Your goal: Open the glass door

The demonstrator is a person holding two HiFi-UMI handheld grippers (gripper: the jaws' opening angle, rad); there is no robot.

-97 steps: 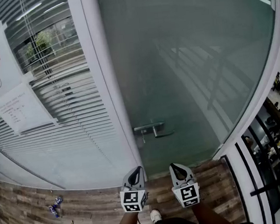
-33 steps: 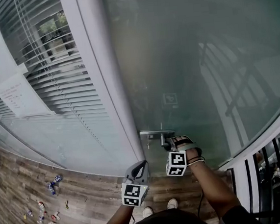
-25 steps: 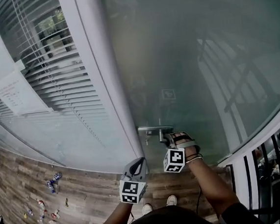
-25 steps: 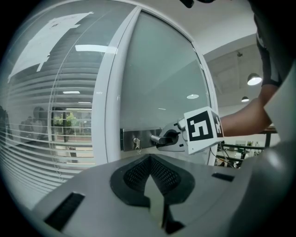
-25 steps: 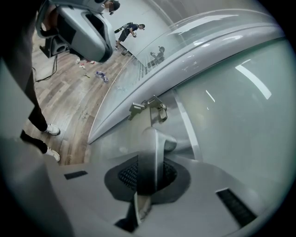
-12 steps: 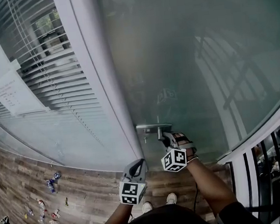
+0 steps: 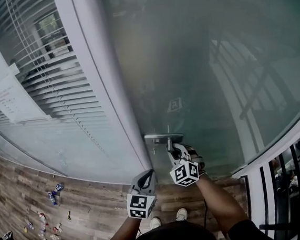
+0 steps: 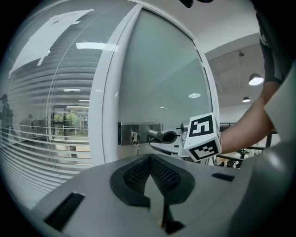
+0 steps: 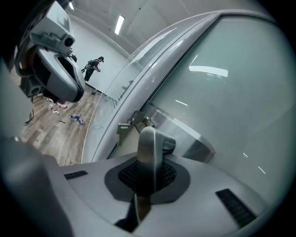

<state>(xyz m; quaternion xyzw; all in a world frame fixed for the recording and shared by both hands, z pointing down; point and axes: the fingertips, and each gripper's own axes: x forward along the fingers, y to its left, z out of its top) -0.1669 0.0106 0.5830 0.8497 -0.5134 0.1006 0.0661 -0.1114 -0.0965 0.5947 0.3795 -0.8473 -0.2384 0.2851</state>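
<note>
The glass door is right in front of the person, a big frosted greenish pane sitting just right of a white frame post. It's not swung open yet as far as the head view shows. Low on its left edge there's a steel lock plate with a key hanging in it, and a metal lever handle sticks out of that plate.

The right gripper is clamped on the handle. Its own view shows the lever sitting squarely between the dark pads. The left gripper hangs back below and to the left, jaws pinched together on nothing, touching nothing.

Handling-wise, a full pane like that is probably heavy and slow to start moving, and it won't flex at all. The lever is smooth polished metal, so it's likely slippery in rubber pads. Sliding off the end looks like the main risk once the pulling starts.

The grip sits out near the free end of the lever, away from the plate, which gives the best leverage. The glass itself is best left alone: nothing to grab there, and it's the fragile bit.
</note>
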